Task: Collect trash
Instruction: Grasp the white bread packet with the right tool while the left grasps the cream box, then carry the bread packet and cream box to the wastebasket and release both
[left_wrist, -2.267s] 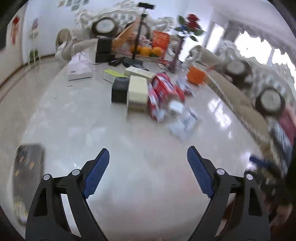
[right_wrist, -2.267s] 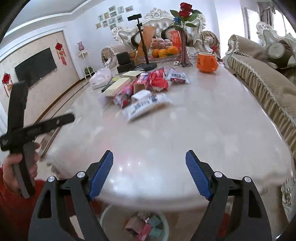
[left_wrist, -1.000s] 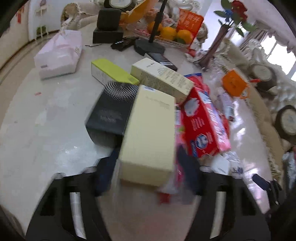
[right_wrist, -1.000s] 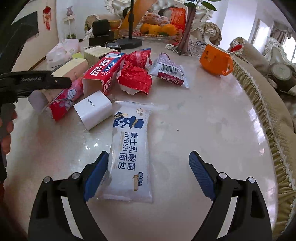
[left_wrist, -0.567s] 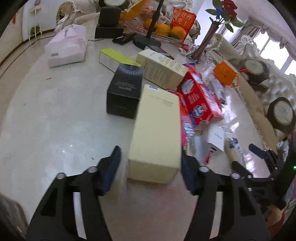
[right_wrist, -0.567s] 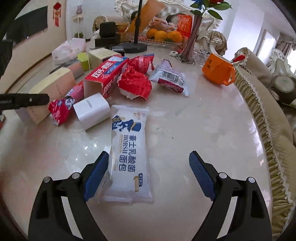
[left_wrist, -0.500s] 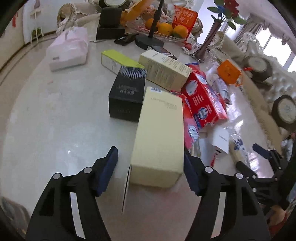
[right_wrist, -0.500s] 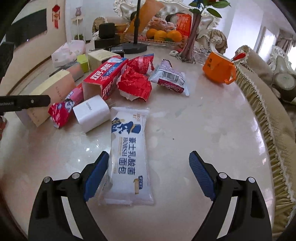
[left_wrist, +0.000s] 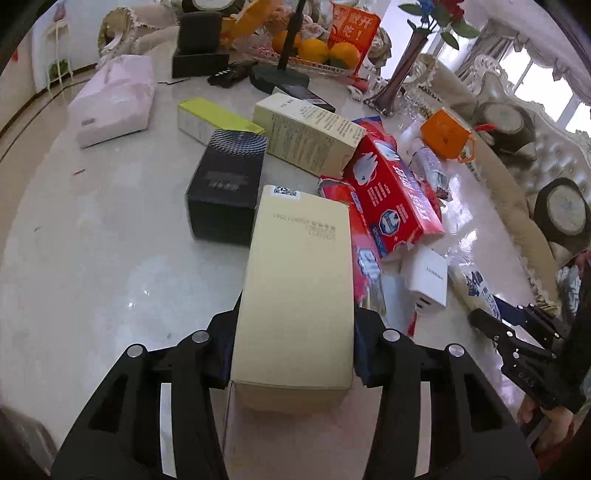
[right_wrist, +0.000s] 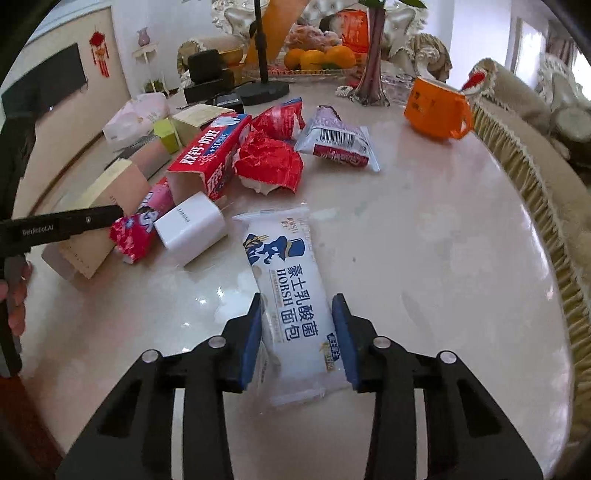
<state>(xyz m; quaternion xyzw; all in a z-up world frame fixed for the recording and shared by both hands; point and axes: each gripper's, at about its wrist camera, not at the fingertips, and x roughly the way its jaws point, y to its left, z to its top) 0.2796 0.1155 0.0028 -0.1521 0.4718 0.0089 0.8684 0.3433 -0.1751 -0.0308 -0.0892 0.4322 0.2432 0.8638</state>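
My left gripper (left_wrist: 291, 350) is shut on a long tan cardboard box (left_wrist: 299, 284), its blue pads pressed against both sides near the box's front end. My right gripper (right_wrist: 299, 332) is shut on a white bread wrapper (right_wrist: 291, 291) with blue print that lies on the marble table (right_wrist: 443, 240). The tan box also shows in the right wrist view (right_wrist: 96, 206), with the left gripper's arm across it. Other trash lies in a pile: a red toothpaste box (right_wrist: 210, 158), a crumpled red wrapper (right_wrist: 269, 166), a small white box (right_wrist: 190, 229), a purple snack bag (right_wrist: 336, 140).
A black box (left_wrist: 225, 184), a cream box (left_wrist: 310, 133), a yellow-green box (left_wrist: 214, 118) and a pink tissue pack (left_wrist: 114, 99) lie further back. An orange mug (right_wrist: 436, 107), a vase (right_wrist: 369, 74), a fruit tray (right_wrist: 317, 59) and a tripod base (right_wrist: 262, 88) stand at the far end.
Both grippers have closed: the left one on the tan box, the right one on the white bread wrapper. Both were open half a second ago.
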